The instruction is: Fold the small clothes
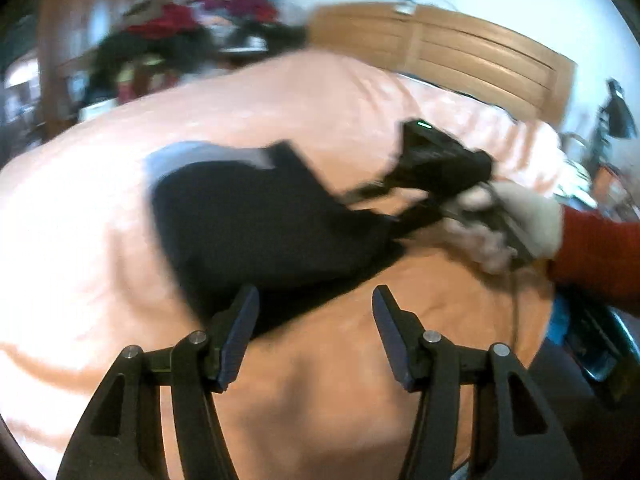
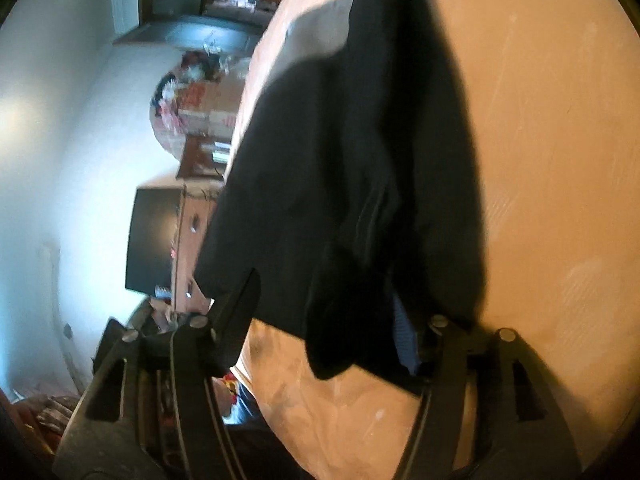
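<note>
A small black garment point(image 1: 256, 224) lies on the peach bedspread point(image 1: 100, 208), blurred by motion, with a pale blue patch at its far edge. My left gripper point(image 1: 316, 312) hovers open just short of the garment's near edge, nothing between its fingers. A gloved hand point(image 1: 524, 220) with a red sleeve holds my right gripper point(image 1: 380, 208) at the garment's right corner. In the right wrist view the black garment point(image 2: 340, 168) fills the middle and drapes across the right gripper point(image 2: 324, 312), whose jaws stand wide apart. Its left finger point(image 2: 240, 304) is bare; cloth partly covers the right finger.
A wooden headboard point(image 1: 460, 48) runs along the far right. A pile of dark and red clothes point(image 1: 180, 28) sits on furniture beyond the bed's far left. A dark screen point(image 2: 154, 240) and wooden cabinet point(image 2: 192, 240) stand off the bed's edge.
</note>
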### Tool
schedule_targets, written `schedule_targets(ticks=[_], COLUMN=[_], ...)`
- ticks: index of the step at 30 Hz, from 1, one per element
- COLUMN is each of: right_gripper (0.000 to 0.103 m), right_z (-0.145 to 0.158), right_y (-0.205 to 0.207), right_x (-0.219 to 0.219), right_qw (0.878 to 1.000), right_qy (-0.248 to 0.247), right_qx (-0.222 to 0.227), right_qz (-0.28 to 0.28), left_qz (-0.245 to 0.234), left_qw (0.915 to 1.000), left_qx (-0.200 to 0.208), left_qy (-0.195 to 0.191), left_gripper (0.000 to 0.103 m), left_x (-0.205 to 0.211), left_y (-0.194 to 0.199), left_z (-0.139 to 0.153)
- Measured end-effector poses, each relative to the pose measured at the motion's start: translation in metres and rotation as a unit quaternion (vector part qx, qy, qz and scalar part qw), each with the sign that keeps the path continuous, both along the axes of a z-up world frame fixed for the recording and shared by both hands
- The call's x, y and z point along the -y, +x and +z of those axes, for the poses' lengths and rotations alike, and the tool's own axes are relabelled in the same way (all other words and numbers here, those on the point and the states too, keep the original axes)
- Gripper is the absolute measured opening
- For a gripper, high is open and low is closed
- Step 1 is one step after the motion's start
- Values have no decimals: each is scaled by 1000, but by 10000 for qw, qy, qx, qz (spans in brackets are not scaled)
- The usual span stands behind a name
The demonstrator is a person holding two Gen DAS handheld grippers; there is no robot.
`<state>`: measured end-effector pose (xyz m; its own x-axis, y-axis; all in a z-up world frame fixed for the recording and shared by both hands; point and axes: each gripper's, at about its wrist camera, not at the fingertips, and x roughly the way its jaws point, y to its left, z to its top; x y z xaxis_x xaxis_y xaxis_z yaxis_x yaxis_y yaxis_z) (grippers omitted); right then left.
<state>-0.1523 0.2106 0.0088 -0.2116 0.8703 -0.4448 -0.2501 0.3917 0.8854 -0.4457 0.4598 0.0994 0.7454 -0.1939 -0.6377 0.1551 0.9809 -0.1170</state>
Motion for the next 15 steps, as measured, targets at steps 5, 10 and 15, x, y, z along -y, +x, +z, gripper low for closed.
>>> schedule_targets(ticks=[5, 10, 15], right_gripper=[3, 2, 2], right_z=[2, -5, 4], right_y=[-2, 4, 4], right_x=[-11, 44, 32], right_qw=[9991, 9959, 9968], right_qy=[-217, -297, -220], right_qx=[265, 273, 434], right_qz=[-236, -806, -640], left_qz=[389, 507, 480], left_qw=[9989, 9970, 9970], left_qx=[-186, -280, -286], left_qy=[194, 510, 531], left_gripper=[63, 63, 63], left_x=[-30, -29, -27], left_y=[12, 42, 58], left_z=[-20, -40, -45])
